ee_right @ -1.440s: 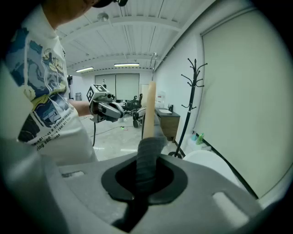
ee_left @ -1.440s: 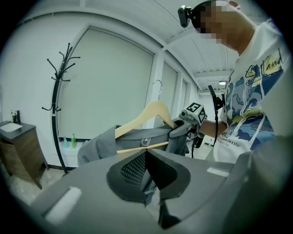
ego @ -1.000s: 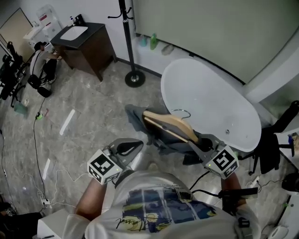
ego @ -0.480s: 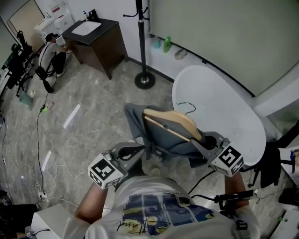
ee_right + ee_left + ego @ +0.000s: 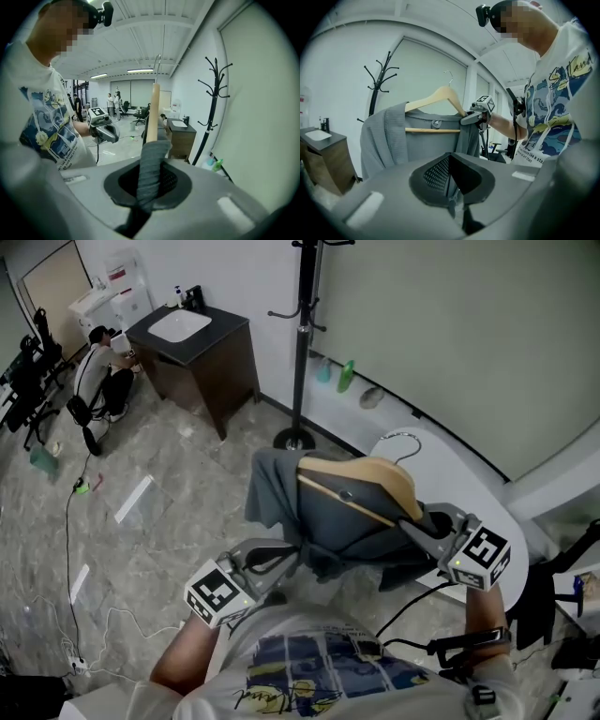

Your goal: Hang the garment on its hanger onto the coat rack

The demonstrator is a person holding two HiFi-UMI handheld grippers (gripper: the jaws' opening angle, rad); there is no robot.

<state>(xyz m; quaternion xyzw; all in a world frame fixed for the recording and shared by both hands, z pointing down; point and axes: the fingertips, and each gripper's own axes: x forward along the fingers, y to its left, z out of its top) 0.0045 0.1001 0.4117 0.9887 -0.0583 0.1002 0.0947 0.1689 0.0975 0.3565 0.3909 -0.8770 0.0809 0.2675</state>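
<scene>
Head view first: the grey garment [image 5: 328, 521] is draped on its wooden hanger [image 5: 370, 486] and held up in the air in front of the person, over the floor; it's not on the coat rack [image 5: 304, 343], which stands well apart beyond it, by the wall.

The right tongs [image 5: 415, 524] are clamped on the shoulder end, fabric wrapped over the hanger's arm; the right gripper view shows it plainly, a roll of grey cloth squeezed between the jaws with the pale wood sticking up out of it.

The left tongs [image 5: 292, 557] are down at the garment's lower edge; in the left gripper view the jaws are closed with a thin fold of grey fabric pinched in them.

The hanger's metal hook [image 5: 405, 435] points up and away from the person, touching nothing.

Behind the garment there's a white oval tub [image 5: 450, 474]; off to the left, a dark cabinet [image 5: 211, 367] with a sink in it and someone [image 5: 98, 381] crouching next to it; a green bottle [image 5: 346, 376] sits on the ledge near the rack's pole.
</scene>
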